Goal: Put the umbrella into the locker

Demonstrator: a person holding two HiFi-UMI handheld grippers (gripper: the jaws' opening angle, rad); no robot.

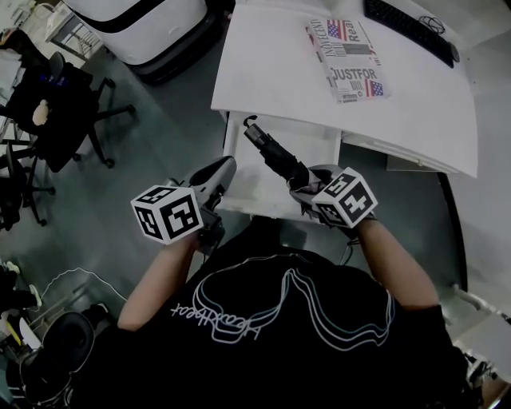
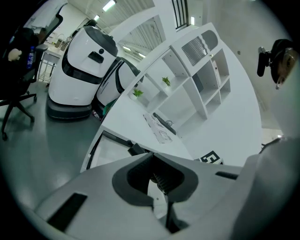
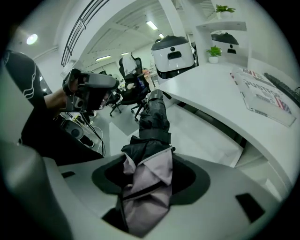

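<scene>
Spanning the top of the head view, a broad white desk (image 1: pixel 279 72) is seen, with a rounded white machine (image 1: pixel 144 24) parked on the grey floor to its left. A low white locker (image 1: pixel 319 148) is set against the desk's near edge, partly beneath it. A black office chair (image 1: pixel 56 104) is placed well apart, at the far left. On the desk a printed newspaper (image 1: pixel 349 60) is laid flat, and a black keyboard (image 1: pixel 407 30) is set near it, toward the upper right. The folded umbrella (image 1: pixel 271 152), dark with a pale lilac lining, is held over the locker's white surface, its far end pointed up and left in the view. It is clenched near its near end by the right tongs (image 1: pixel 302 182). The left tongs (image 1: pixel 223 172) are closed on nothing, tips together, and are held just left of the locker, apart from the umbrella.
</scene>
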